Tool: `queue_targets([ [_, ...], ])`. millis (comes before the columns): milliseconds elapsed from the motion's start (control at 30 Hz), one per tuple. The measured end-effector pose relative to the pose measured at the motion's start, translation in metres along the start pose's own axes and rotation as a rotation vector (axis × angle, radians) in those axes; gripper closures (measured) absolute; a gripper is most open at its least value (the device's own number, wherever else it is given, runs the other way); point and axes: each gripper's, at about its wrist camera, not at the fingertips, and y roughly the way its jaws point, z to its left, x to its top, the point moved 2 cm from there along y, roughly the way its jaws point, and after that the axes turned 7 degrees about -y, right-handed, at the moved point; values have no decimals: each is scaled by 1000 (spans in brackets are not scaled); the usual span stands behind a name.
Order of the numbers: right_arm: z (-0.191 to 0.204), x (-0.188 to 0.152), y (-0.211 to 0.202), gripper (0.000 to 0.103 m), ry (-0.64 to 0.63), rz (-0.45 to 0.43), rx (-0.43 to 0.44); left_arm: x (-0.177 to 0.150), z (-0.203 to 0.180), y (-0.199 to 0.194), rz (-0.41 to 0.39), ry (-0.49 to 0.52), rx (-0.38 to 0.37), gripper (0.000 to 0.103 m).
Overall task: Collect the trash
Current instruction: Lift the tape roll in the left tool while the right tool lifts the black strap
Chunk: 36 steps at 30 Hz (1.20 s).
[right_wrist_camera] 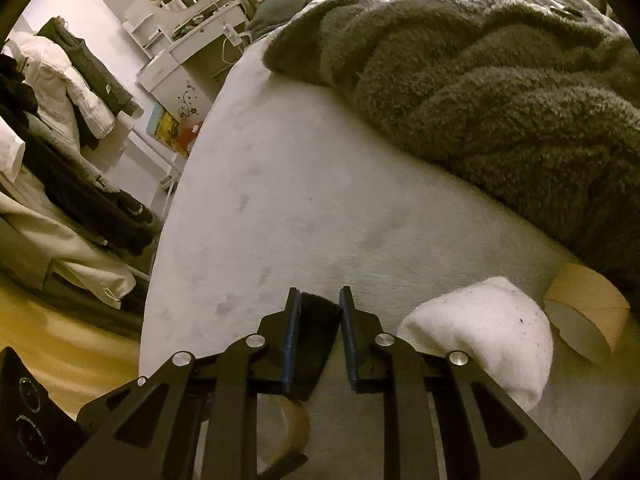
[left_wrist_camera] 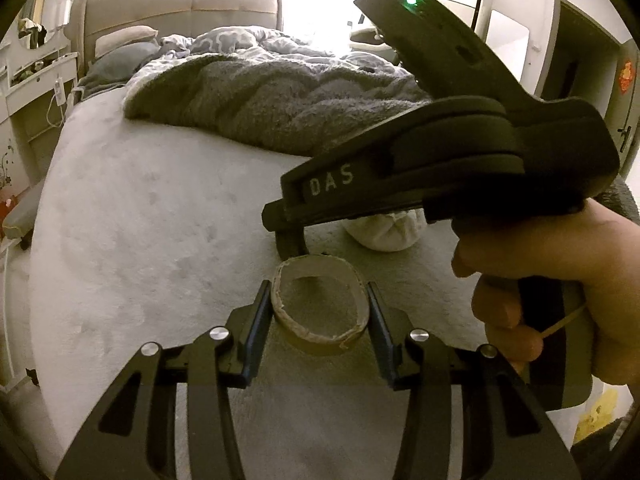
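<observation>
The left hand-held gripper (left_wrist_camera: 318,312) has narrowed onto a cardboard tape ring (left_wrist_camera: 320,306), its blue-edged pads touching the ring's outer wall on both sides. The ring lies on the bed (left_wrist_camera: 140,220), hole upward. The wall is thin, stiff card, rough at the rim, and looks squeezed slightly oval, so a lift probably needs only a light, even grip.

The right hand-held gripper (right_wrist_camera: 320,320) is clamped narrowly on a small dark, fuzzy-looking thing (right_wrist_camera: 318,344) that fills the gap between its pads; what it is cannot be told. It should come straight up off the plush, pale bed cover.

Just to the right lies a soft white rolled sock (right_wrist_camera: 492,328), and beyond that a second cardboard ring (right_wrist_camera: 588,300). Farther off sprawls a shaggy grey blanket (right_wrist_camera: 480,92).
</observation>
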Motion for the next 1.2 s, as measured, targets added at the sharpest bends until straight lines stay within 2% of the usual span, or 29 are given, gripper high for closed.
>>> queue_targets([
  [200, 2, 3, -7, 83, 13, -18, 0, -11, -4, -17, 4, 23, -7, 55],
  [533, 18, 2, -23, 83, -19, -30, -28, -21, 9, -51, -21, 5, 31, 55],
  [733, 34, -6, -36, 83, -26, -44, -14, -32, 23, -68, -14, 16, 100, 55],
  [933, 52, -18, -47, 83, -30, -62, -14, -47, 46, -79, 3, -52, 155, 55],
  [1200, 73, -31, -60, 83, -46, -85, -1, -57, 52, -114, -44, -110, 196, 55],
])
